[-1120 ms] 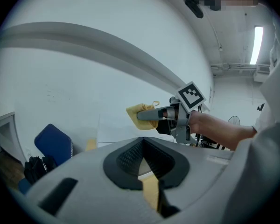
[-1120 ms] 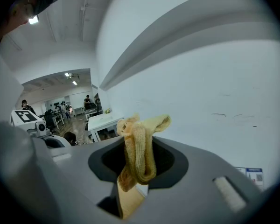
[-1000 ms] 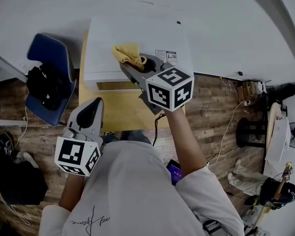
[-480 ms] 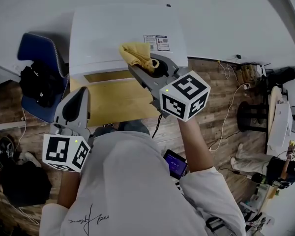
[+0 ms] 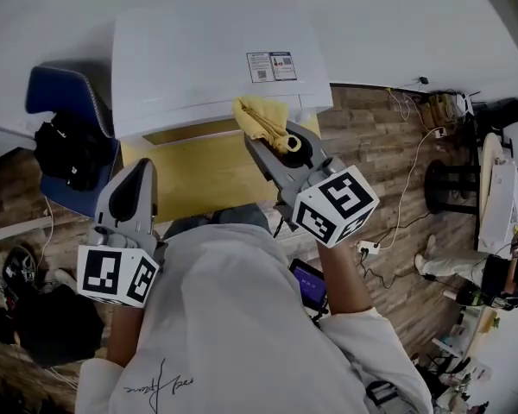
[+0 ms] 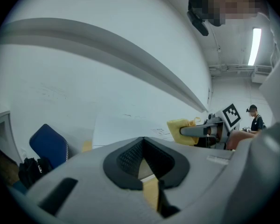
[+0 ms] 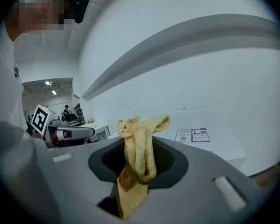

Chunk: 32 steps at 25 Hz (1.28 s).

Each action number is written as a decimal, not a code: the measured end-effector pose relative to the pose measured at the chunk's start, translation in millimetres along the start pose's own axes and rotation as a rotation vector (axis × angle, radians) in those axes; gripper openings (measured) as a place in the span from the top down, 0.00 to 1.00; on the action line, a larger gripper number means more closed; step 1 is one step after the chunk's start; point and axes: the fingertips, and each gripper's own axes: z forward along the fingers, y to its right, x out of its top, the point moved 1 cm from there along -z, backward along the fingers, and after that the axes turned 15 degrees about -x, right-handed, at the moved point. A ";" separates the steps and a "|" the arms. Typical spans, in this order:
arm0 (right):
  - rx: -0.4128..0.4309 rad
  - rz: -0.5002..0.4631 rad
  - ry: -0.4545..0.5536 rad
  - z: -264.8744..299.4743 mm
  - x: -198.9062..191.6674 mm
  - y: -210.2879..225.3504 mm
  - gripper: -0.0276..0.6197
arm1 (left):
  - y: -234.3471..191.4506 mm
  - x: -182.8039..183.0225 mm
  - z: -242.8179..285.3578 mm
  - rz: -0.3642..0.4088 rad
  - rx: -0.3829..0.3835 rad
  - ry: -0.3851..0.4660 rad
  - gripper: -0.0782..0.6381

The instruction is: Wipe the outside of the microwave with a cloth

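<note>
Two grippers are in view. The right gripper [image 5: 274,138] has its jaws closed on a yellow cloth [image 5: 259,116], which is bunched and sticks out past the jaw tips. The cloth is at the front edge of the white microwave [image 5: 198,54], just below the label [image 5: 271,65] on its top; whether it presses on the surface I cannot tell. The left gripper [image 5: 142,169] has its jaws together with nothing between them. It is held by the left edge of the wooden table [image 5: 198,171], apart from the microwave.
</note>
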 end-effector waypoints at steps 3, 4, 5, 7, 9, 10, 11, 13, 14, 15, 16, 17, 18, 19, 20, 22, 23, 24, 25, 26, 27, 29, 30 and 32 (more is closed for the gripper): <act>-0.051 0.010 -0.003 -6.6 -11.4 3.2 0.77 | -8.6 2.7 -6.7 -0.005 0.034 0.024 0.90; -0.059 0.017 -0.005 -7.8 -13.9 3.7 0.77 | -11.8 3.5 -8.4 -0.009 0.045 0.031 0.90; -0.064 0.027 -0.007 -8.7 -15.7 3.8 0.77 | -14.7 4.2 -10.0 -0.013 0.053 0.037 0.90; -0.072 0.044 -0.012 -9.9 -18.0 4.0 0.78 | -19.2 5.8 -12.7 -0.016 0.063 0.043 0.90; -0.073 0.052 -0.015 -10.0 -18.1 4.5 0.78 | -21.4 8.2 -13.3 -0.010 0.064 0.048 0.90; -0.069 0.054 -0.016 -9.9 -17.8 4.5 0.78 | -21.6 9.6 -12.9 -0.006 0.060 0.053 0.90; -0.064 0.054 -0.019 -10.0 -17.6 4.0 0.78 | -21.3 10.4 -12.5 -0.005 0.054 0.055 0.90; -0.055 0.045 -0.029 -10.3 -18.4 1.8 0.78 | -21.2 9.3 -11.1 -0.012 0.042 0.048 0.90; -0.054 0.035 -0.034 -10.2 -19.2 0.8 0.78 | -21.6 7.9 -10.2 -0.018 0.038 0.043 0.90; -0.055 0.024 -0.038 -9.9 -20.2 0.2 0.78 | -22.1 6.4 -9.4 -0.024 0.035 0.039 0.90; -0.059 0.016 -0.042 -9.5 -21.2 -0.2 0.78 | -22.3 5.1 -9.0 -0.030 0.031 0.036 0.91; -0.062 0.012 -0.046 -9.3 -22.2 -0.5 0.78 | -22.2 3.8 -8.7 -0.035 0.028 0.034 0.91; -0.065 0.013 -0.050 -9.3 -23.1 -0.8 0.78 | -22.0 2.7 -8.4 -0.039 0.024 0.030 0.91; -0.067 0.017 -0.053 -9.2 -23.8 -1.1 0.78 | -21.8 1.7 -8.2 -0.042 0.022 0.026 0.91; -0.067 0.020 -0.056 -9.0 -24.7 -1.8 0.78 | -22.0 0.8 -8.1 -0.044 0.021 0.023 0.91; -0.069 0.019 -0.062 -7.9 -26.7 -3.2 0.78 | -22.9 -1.1 -7.7 -0.049 0.021 0.017 0.91; -0.071 0.017 -0.066 -7.6 -27.8 -3.6 0.78 | -23.3 -2.1 -7.3 -0.051 0.021 0.014 0.91; -0.071 0.014 -0.068 -7.5 -28.7 -3.8 0.78 | -23.5 -3.1 -6.8 -0.052 0.021 0.010 0.91; -0.071 0.010 -0.071 -7.4 -29.3 -4.2 0.78 | -23.7 -3.9 -6.7 -0.052 0.021 0.006 0.91; -0.071 0.006 -0.074 -7.5 -29.7 -4.5 0.78 | -23.8 -4.6 -6.7 -0.053 0.022 0.002 0.91; -0.072 0.003 -0.076 -7.7 -30.1 -4.7 0.78 | -23.9 -5.3 -7.0 -0.054 0.024 -0.001 0.91; -0.074 0.000 -0.082 -8.3 -30.9 -4.9 0.78 | -23.9 -6.9 -7.4 -0.058 0.027 -0.007 0.91; -0.073 -0.002 -0.086 -8.5 -31.6 -5.1 0.78 | -23.9 -7.7 -7.3 -0.060 0.028 -0.009 0.91; -0.069 -0.008 -0.094 -8.7 -33.2 -5.8 0.78 | -23.8 -9.2 -7.1 -0.064 0.029 -0.011 0.91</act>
